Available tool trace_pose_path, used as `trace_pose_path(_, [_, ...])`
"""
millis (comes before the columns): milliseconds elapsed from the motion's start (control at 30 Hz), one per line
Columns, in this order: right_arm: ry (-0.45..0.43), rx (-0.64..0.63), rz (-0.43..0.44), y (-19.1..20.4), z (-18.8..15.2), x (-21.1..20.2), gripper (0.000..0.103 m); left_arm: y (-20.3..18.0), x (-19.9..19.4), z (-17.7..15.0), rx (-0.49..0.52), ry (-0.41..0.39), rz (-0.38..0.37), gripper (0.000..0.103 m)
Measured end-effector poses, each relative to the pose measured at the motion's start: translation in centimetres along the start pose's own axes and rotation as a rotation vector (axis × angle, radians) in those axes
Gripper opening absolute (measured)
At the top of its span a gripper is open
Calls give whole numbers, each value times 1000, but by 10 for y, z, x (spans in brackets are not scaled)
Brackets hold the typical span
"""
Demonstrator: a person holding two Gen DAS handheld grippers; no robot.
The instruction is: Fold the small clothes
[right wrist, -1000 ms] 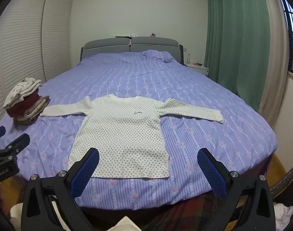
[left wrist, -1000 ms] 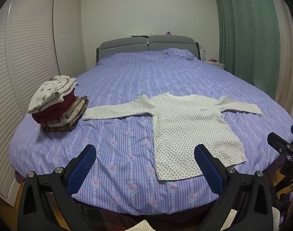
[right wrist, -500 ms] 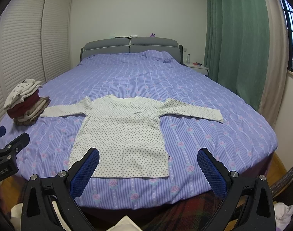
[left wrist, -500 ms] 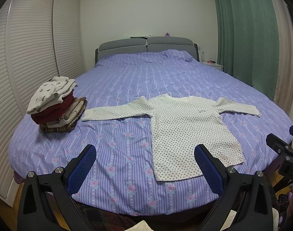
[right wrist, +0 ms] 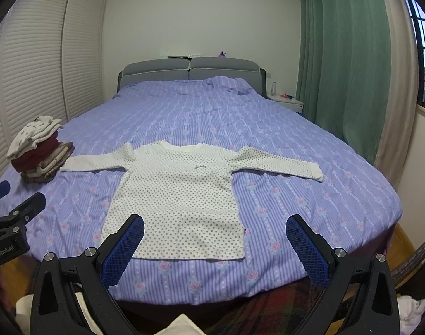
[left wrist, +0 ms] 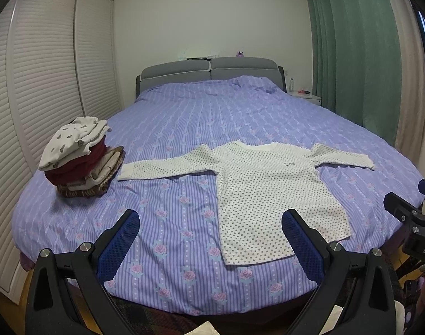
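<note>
A white long-sleeved top with dark dots (left wrist: 271, 189) (right wrist: 181, 195) lies flat on the purple bed, sleeves spread out to both sides, hem toward me. My left gripper (left wrist: 209, 237) is open above the bed's near edge, left of the hem. My right gripper (right wrist: 214, 240) is open over the hem's right half, nothing between its blue pads. Each gripper shows at the edge of the other's view: the right one (left wrist: 410, 217) and the left one (right wrist: 14, 223).
A stack of folded clothes (left wrist: 78, 156) (right wrist: 38, 150) sits on the bed's left side. The purple striped bedspread (left wrist: 218, 117) stretches back to a grey headboard (left wrist: 209, 72). White slatted wardrobe doors (left wrist: 45, 83) stand left, green curtains (left wrist: 352, 55) right, a nightstand (right wrist: 286, 102) beyond.
Both grippers have drawn back and risen slightly, so the top sits a little lower and farther in view. The garment and the stack have not moved.
</note>
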State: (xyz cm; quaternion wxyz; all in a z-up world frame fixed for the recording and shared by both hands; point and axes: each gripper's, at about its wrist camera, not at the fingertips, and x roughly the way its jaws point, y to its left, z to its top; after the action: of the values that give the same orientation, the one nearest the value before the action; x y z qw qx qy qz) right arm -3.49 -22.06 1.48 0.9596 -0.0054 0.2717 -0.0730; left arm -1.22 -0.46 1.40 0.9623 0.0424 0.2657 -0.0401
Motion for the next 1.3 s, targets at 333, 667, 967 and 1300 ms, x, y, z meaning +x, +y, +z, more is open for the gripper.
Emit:
trace_pose_path(333, [-3, -1, -1, 0, 1, -2, 103, -1, -1, 1, 0, -4, -4, 103])
trace_pose_path(667, [1, -3, -2, 0, 2, -1, 103, -1, -1, 1, 1, -6, -6, 103])
trace_pose_path(967, [-1, -3, -1, -1, 1, -1, 103, -1, -2, 0, 2, -11, -8, 103])
trace_pose_path(1300, [-3, -9, -3, -2, 1, -2, 103, -1, -2, -1, 2, -10, -10, 103])
